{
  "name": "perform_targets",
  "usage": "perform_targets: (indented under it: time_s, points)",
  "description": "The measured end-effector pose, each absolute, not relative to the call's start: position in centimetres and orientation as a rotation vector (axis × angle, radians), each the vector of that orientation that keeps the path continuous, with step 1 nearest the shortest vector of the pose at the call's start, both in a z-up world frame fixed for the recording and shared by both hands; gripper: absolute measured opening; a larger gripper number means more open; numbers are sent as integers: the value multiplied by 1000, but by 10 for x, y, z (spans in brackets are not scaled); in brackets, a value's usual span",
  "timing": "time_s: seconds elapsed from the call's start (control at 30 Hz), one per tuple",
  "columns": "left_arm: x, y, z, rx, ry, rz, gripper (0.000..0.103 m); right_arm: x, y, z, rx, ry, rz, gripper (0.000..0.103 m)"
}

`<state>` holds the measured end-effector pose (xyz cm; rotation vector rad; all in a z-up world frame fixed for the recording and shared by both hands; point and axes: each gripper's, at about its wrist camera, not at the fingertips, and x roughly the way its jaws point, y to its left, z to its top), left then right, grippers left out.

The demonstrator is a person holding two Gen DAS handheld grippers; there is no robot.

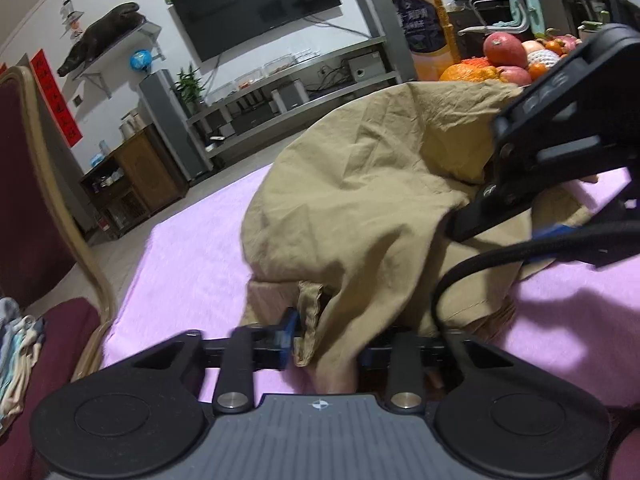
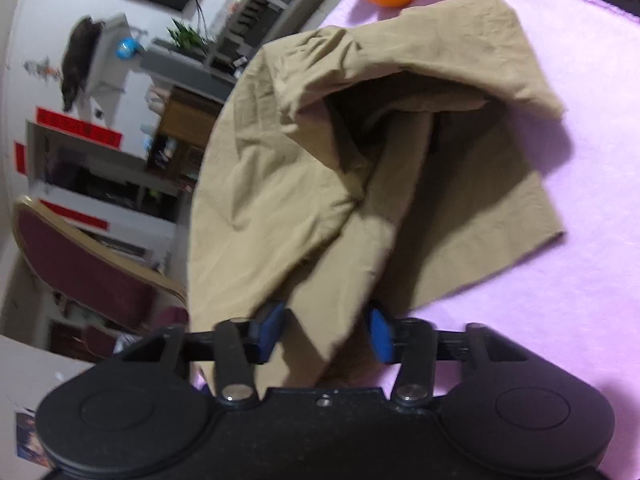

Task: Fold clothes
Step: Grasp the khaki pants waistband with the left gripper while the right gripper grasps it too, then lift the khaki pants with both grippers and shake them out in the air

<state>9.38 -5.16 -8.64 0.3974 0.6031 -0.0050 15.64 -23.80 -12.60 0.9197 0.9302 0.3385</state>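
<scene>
Tan garment [image 2: 320, 160] lies bunched between both claws' [image 2: 326, 334] blue pads.

Plain khaki garment [image 1: 360, 184] on a pink cloth [image 1: 192, 256] — blue-padded black fingers [image 2: 270, 332].

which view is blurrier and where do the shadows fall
Right wrist view: blurrier, smeared at the left edge; the crumpled tan cotton garment casts a dark shadow rightward on the pink blanket. Left wrist view: sharper, fisheye-bent walls, shadow on the blanket at lower right.
</scene>
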Motion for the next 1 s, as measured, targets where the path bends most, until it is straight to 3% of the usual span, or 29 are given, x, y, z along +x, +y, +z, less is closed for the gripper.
perform_targets:
  time_s: [0.03, 0.33, 0.6, 0.8, 1.0]
  points:
    - [96, -50, -80, 370, 601, 4, 7, 157, -236, -121, 884, 903, 332, 5]
    - [136, 22, 60, -62, 621, 12, 5, 148, -245, 5, 623, 682, 332, 4]
    - [83, 119, 173, -482, 507, -54, 5, 97, -290, 167, 545, 410, 382, 4]
    - [42, 158, 162, -673, 589, -82, 5, 89, -316, 165, 639, 499, 359, 4]
    - [72, 162, 80, -703, 839, -44, 4, 125, -289, 94, 618, 732, 296, 4]
